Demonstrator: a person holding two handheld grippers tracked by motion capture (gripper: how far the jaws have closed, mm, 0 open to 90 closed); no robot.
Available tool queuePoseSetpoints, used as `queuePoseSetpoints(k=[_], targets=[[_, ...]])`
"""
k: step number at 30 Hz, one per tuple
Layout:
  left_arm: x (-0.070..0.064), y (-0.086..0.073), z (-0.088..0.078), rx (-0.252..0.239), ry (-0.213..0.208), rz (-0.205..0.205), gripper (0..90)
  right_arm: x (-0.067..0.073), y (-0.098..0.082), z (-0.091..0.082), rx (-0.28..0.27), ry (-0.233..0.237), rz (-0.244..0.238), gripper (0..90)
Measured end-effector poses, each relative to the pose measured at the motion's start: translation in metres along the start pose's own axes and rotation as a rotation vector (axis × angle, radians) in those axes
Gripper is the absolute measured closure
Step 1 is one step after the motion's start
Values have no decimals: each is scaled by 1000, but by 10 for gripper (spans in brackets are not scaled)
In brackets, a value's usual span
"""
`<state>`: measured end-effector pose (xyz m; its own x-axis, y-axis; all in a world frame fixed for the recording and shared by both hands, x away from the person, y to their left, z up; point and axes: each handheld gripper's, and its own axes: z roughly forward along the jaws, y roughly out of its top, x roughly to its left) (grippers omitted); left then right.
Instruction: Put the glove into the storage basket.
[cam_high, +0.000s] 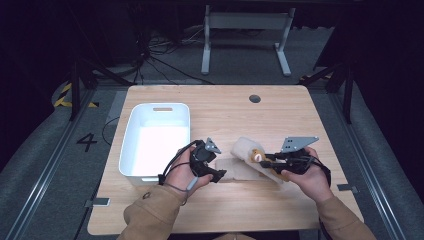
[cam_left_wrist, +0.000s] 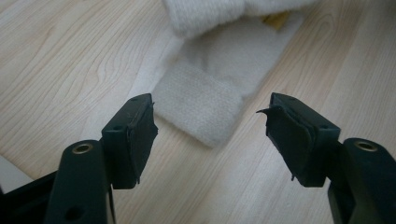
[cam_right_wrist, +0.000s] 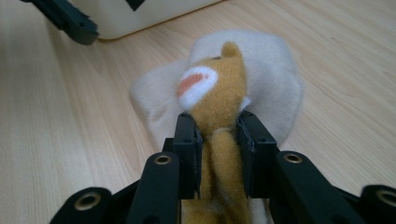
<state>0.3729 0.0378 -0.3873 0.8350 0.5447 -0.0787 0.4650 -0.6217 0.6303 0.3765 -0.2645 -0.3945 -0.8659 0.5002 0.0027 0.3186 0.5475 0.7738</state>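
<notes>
A cream sock (cam_high: 243, 159) with a tan bear patch lies on the wooden table (cam_high: 280, 117), just right of the white bin (cam_high: 156, 140) and between the two hands. In the high view its long axis runs roughly left to right across the table, the ribbed cuff end pointing left toward the left gripper (cam_high: 218, 174) and the bear end lifted and folded up at the right, where the right gripper (cam_high: 261, 160) has it.

In the right gripper view the right gripper's (cam_right_wrist: 218, 135) two black jaws are clamped on the tan plush strip of the bear (cam_right_wrist: 218, 100), pads pressing it from both sides; the bear's white and orange muzzle sticks up just above the fingertips, and the cream body of the sock (cam_right_wrist: 275, 84) bulges behind it (a corner of the bin (cam_right_wrist: 140, 16) and part of the other gripper show at the top of that view).

In the left gripper view the left gripper (cam_left_wrist: 210, 123) hovers low over the table (cam_left_wrist: 60, 60) with its jaws standing apart, holding nothing. The sock's ribbed cuff (cam_left_wrist: 201, 100) lies flat on the wood just beyond the gap between the pads, its free edge turned toward that gripper, not touched by either pad
</notes>
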Motion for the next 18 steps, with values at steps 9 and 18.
queuePoseSetpoints(k=[9,18], targets=[[1,-1,7,29,-15,7,398,4,-3,16,24,48,-34,715],[2,-2,13,79,-24,23,423,4,-10,29,33,102,-48,706]])
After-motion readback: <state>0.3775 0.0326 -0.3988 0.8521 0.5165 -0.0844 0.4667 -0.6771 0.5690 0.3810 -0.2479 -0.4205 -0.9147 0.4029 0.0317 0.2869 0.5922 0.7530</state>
